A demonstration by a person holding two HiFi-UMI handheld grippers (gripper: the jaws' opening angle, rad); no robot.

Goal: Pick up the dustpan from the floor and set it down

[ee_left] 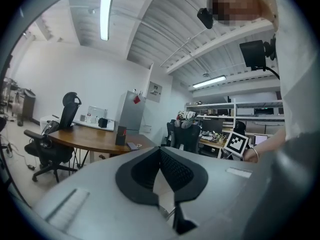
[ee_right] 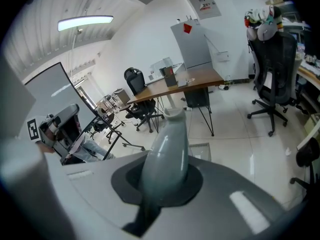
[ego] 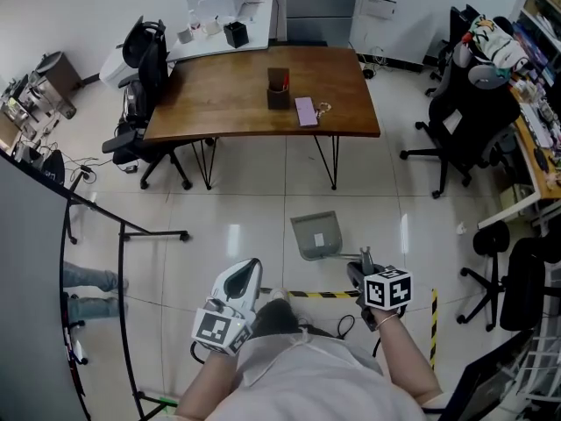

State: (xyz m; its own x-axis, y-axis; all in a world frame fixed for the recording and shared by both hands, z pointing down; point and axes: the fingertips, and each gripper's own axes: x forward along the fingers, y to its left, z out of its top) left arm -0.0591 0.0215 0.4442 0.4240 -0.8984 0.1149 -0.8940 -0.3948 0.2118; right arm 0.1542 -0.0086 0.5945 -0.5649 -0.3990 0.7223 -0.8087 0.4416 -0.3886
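Note:
The grey dustpan (ego: 317,235) is low over the white tiled floor in front of me, its pan towards the table and its handle towards me. My right gripper (ego: 362,260) is shut on that handle. In the right gripper view the rounded grey handle (ee_right: 167,149) stands up out of the jaws, and a corner of the pan (ee_right: 202,148) shows behind it. Whether the pan rests on the floor I cannot tell. My left gripper (ego: 251,268) hangs to the left of the dustpan, pointing roughly level. Its black pads (ee_left: 172,169) meet at the tips with nothing between them.
A wooden table (ego: 237,103) on thin black legs stands beyond the dustpan. Black office chairs stand at the left (ego: 145,68) and right (ego: 469,103). A wheeled black frame (ego: 123,235) and a person's legs (ego: 88,281) are at left. Yellow-black tape (ego: 324,295) marks the floor by my feet.

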